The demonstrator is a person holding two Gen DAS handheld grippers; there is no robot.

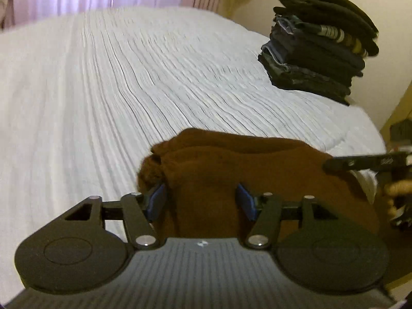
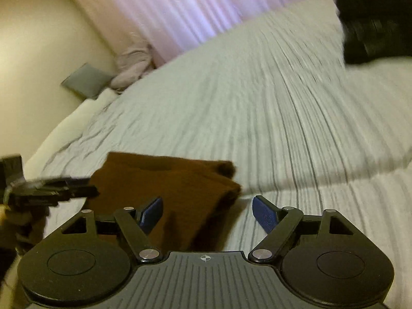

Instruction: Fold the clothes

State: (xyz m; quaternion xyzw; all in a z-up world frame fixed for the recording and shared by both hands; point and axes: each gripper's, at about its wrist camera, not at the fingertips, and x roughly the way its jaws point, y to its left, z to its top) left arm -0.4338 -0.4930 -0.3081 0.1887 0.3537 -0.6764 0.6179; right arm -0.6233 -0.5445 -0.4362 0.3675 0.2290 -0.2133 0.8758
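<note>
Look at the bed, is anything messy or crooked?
The pile of dark folded clothes at the far corner of the bed leans, its upper layers sliding off to one side. The brown garment near the left gripper and right gripper lies folded. Nothing looks spilled or torn.

Ribbed white bedspread (image 1: 128, 82), cream wall (image 2: 38, 33) (plain), pale lilac curtains (image 2: 185, 7) glowing.

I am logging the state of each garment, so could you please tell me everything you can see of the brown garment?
The brown garment looks like a soft, fuzzy knit in plain rust brown. It is folded into a thick bundle of layers, lying at the near edge of the white ribbed bedspread. The left tool has its blue pads on either side of a fold, apparently open. The right tool is open over the garment's right edge.
</note>
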